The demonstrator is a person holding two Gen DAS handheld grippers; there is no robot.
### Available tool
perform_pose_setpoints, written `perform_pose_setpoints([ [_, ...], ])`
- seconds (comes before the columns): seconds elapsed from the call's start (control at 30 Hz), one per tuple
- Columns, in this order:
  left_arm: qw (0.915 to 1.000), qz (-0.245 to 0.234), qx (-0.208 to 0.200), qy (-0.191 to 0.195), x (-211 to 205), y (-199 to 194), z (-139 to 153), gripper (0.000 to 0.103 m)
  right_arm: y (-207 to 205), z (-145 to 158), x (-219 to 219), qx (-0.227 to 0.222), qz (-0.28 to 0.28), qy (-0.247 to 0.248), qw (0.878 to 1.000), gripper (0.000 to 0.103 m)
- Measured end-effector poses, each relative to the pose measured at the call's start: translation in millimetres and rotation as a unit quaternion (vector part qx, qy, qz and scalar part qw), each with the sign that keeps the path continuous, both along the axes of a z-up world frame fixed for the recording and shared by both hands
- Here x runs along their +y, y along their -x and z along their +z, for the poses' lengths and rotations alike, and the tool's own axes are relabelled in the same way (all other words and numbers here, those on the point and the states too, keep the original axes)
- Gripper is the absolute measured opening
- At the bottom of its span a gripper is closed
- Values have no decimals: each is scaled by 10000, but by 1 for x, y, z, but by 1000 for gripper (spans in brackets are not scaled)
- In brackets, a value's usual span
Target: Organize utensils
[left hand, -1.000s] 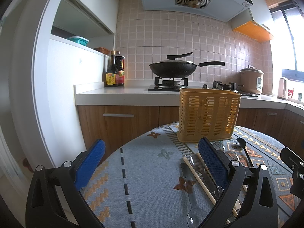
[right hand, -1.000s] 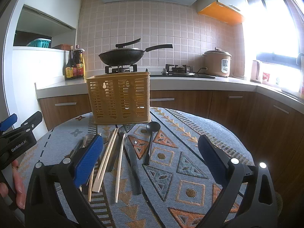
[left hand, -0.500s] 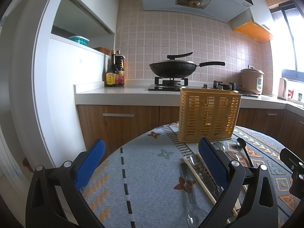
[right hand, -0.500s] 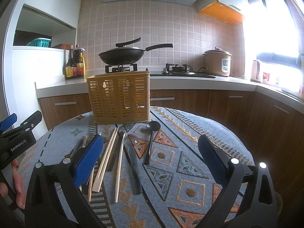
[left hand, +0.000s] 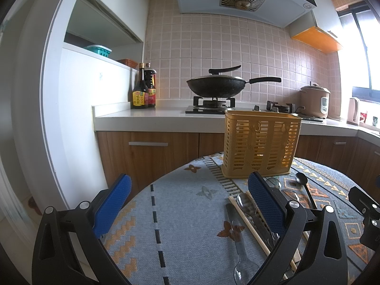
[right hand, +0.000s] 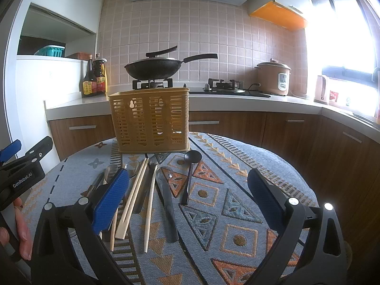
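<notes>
A yellow slotted utensil basket stands upright at the far side of the round table; it also shows in the left wrist view. In front of it lie wooden chopsticks, a black spoon, a dark-handled utensil and metal spoons. A clear plastic spoon lies nearest in the left wrist view. My right gripper is open and empty above the utensils. My left gripper is open and empty, left of the utensils; it also shows in the right wrist view.
The table carries a patterned blue and orange cloth. Behind it runs a kitchen counter with sauce bottles, a black wok on a stove and a rice cooker.
</notes>
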State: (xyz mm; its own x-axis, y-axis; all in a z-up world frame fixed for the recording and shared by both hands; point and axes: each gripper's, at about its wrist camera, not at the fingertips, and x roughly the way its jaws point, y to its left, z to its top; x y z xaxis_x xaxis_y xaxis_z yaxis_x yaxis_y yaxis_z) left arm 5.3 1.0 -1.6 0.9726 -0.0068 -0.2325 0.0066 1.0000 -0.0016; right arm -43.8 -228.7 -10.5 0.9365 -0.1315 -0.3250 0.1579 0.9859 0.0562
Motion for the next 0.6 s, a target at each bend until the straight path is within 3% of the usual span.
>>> perform_pose_setpoints([
  [0.2, 10000, -3, 6, 8, 1, 0, 0, 96, -1, 0, -1, 18, -47, -30, 10000, 95],
  [0.37, 9991, -246, 130, 335, 11, -2, -1, 95, -6, -1, -8, 238, -549, -58, 9982, 95],
  [0.5, 9934, -782, 528, 646, 18, -13, -5, 90, -14, -4, -13, 463, -852, -85, 9953, 95],
  [0.6, 9866, -1085, 1125, 468, 14, -28, -7, 78, -15, -5, -16, 479, -747, -157, 9959, 95],
])
